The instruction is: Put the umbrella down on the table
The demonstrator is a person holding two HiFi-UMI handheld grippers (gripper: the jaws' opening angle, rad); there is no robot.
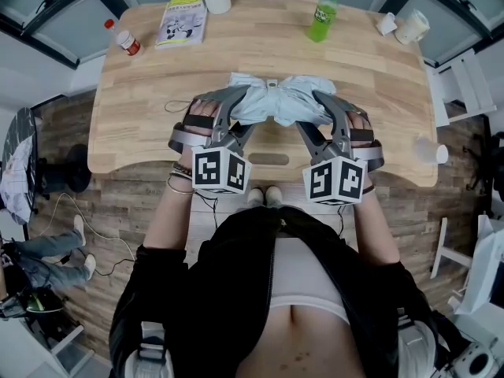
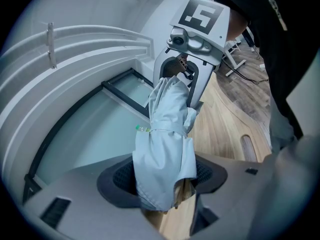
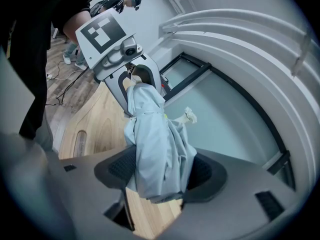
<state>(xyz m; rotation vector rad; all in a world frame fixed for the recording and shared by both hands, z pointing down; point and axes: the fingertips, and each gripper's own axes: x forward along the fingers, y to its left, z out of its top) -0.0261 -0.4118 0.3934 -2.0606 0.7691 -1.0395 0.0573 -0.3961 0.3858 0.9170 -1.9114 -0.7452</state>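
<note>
Left gripper (image 2: 165,176) and right gripper (image 3: 160,174), each seen along its own jaws: both pairs of dark pads are clamped on one end of the folded pale-blue umbrella (image 1: 277,101), which spans level from one set of fingertips to the other. Wooden table (image 1: 354,69) lies directly beneath the fingers; whether the umbrella touches it cannot be told. Recommended handling: lower both ends evenly, keep the bundle level, and part the jaws only once its weight rests on the wood, away from the near edge. Loose fabric may snag the pads on release.
</note>
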